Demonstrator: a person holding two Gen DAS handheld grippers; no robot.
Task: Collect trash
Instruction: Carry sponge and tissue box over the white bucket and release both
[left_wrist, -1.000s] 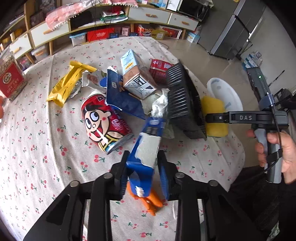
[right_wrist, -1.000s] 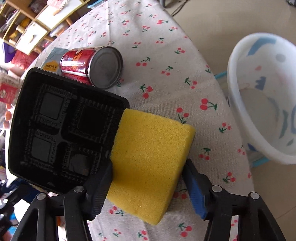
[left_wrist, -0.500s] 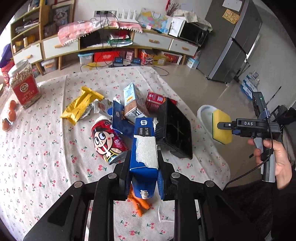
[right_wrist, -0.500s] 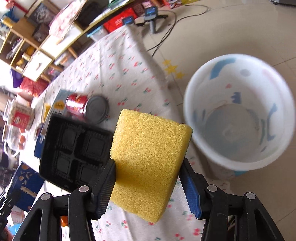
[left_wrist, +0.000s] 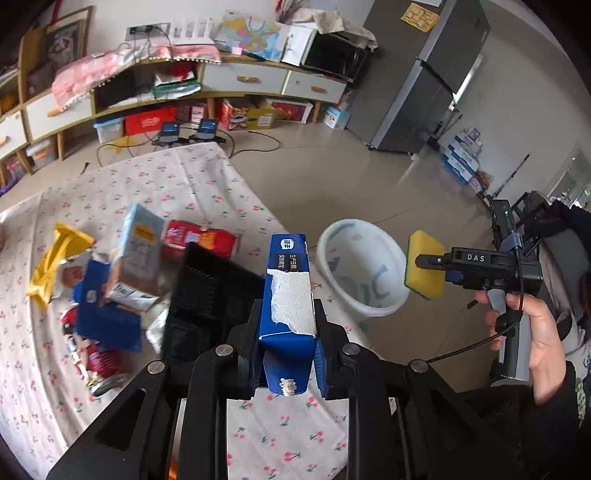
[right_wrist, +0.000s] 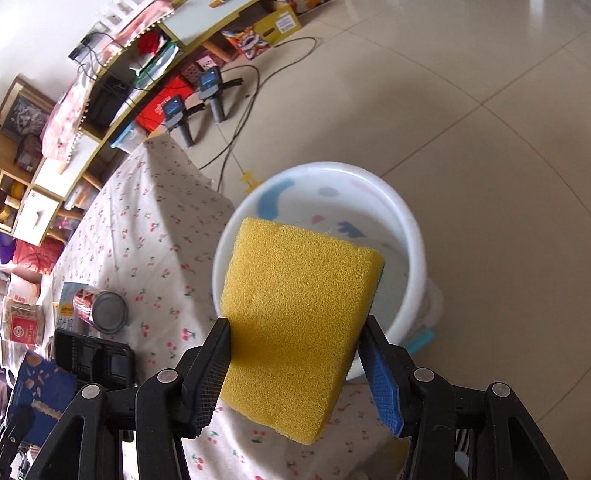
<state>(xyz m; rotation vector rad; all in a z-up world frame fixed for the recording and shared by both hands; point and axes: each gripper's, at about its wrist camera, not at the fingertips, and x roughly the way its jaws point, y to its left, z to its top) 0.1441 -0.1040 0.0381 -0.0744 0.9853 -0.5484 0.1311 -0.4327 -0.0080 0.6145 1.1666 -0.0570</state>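
My left gripper is shut on a blue carton with a torn white patch, held in the air above the table's edge. My right gripper is shut on a yellow sponge, hanging over the rim of a white bucket that stands on the floor beside the table. In the left wrist view the sponge and the right gripper show to the right of the bucket. A hand holds the right gripper's handle.
On the cherry-print tablecloth lie a black plastic tray, a milk carton, a yellow wrapper, a blue bag and red cans. A can lies near the tray. Shelves and a fridge stand behind.
Both grippers have lifted off the table and swung right toward the bucket. The sponge went from the tabletop to above the bucket's rim; the blue carton rose from the trash pile.
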